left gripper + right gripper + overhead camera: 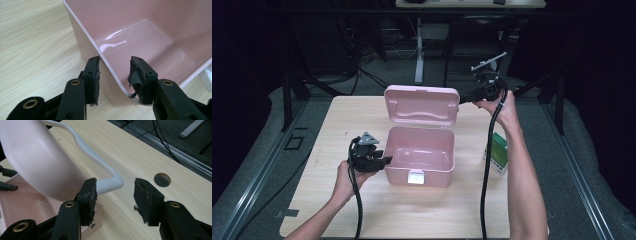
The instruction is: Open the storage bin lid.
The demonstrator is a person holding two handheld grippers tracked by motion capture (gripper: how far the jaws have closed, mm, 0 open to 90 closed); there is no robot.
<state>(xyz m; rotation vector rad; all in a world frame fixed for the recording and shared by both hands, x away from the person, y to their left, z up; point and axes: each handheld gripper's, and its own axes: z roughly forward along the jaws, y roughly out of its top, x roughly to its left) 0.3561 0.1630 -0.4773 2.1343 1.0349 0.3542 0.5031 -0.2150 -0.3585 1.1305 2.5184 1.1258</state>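
A pink plastic box (434, 175) stands mid-table with its lid (422, 106) raised upright at the back. My left gripper (384, 161) is at the box's front left corner. In the left gripper view its jaws (114, 75) straddle the box's thin wall (85, 32), which crosses the gap at a slant without being squeezed. My right gripper (462, 99) is held at the lid's upper right corner. In the right gripper view its jaws (115, 195) stand apart with nothing gripped, and the lid's pale carry handle (100, 162) ends just past the left pad.
A green and white carton (498, 152) lies on the table to the right of the box. The box has a white latch (415, 177) on its front. A round cable hole (162, 180) pierces the tabletop near the right gripper. Dark floor surrounds the table.
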